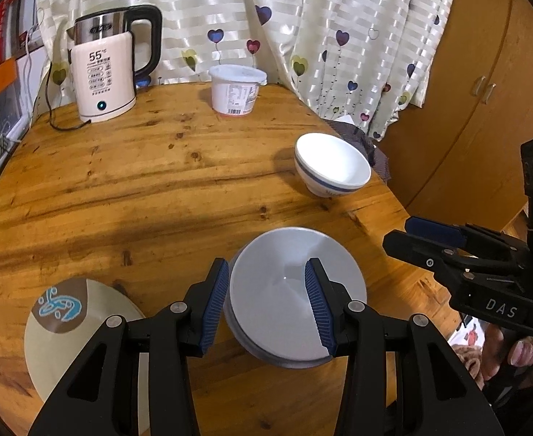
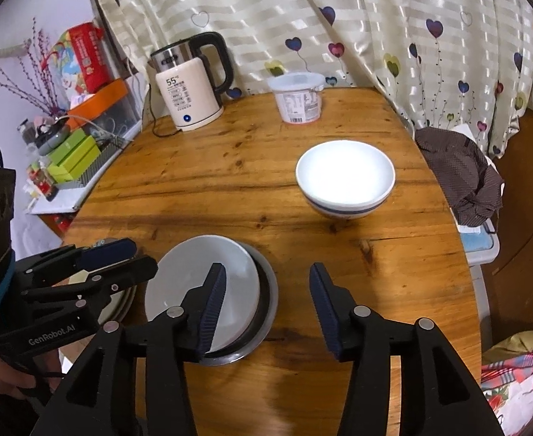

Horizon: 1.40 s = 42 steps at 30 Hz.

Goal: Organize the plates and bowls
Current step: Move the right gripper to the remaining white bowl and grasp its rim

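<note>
A round wooden table (image 1: 157, 181) is filling most of both views, with a striped curtain (image 1: 302, 18) with little hearts hanging behind it. Starting at the far left, a white kettle (image 1: 103, 72) with a black handle is standing on the table, its black cord (image 1: 50, 109) trailing down beside it. At the near left, a tan plate (image 1: 66, 345) with a blue and brown picture on it is lying flat by the table's edge, partly hiding under the left claw's arm. The left claw (image 1: 266, 309) is hanging over the near middle of the table with its blue pads apart, holding nothing. Under it a grey plate (image 1: 273, 290) is sitting inside a metal dish (image 2: 266, 312); in the right wrist view the plate is leaning a little, not lying flat, inside the dish. The pads are not pressing on the plate. Far back in the middle, a white plastic tub (image 1: 235, 91) with a lid is standing near the curtain. Moving right, a white bowl (image 1: 330, 163) with a blue stripe is standing upright near the table's right edge, well apart from the stacked plate. The right claw (image 2: 268, 309) is hanging just to the right of the grey plate, with its pads spread and nothing between them; its left pad is showing over the plate and its right pad over bare wood. A hand (image 1: 506, 348) is holding this claw at the right. Past the table's right edge, a brown cloth (image 2: 459, 174) is lying in a heap, and a wooden cupboard (image 1: 484, 91) is standing behind it.
</note>
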### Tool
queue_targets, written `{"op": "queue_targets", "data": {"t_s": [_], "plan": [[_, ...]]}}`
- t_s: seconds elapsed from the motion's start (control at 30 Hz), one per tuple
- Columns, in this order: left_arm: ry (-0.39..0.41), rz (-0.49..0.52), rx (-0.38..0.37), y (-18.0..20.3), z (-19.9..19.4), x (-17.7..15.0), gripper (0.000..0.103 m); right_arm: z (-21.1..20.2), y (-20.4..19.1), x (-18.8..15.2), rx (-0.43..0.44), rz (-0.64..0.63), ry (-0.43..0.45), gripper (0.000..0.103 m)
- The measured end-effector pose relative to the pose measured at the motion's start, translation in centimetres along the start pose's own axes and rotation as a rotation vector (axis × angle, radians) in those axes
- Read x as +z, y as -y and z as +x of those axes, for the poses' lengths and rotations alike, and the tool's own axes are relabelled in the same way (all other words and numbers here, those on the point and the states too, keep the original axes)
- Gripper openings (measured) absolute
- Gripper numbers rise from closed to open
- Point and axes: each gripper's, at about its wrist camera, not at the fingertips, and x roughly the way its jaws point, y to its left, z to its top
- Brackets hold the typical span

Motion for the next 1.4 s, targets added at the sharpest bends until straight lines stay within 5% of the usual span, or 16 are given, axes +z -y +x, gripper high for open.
{"op": "queue_targets", "data": {"t_s": [0.17,1.4], "plan": [[0.001,0.025,-0.021,0.5,0.1,0.8,0.055,-0.3,0.4,0.2,-0.02,-0.002,0.013,0.052],[-0.103,0.081,-0.125,3.6,7.4,9.7,0.06,1.6,7.2,4.3,-0.114,0.057,0.051,0.054]]}}
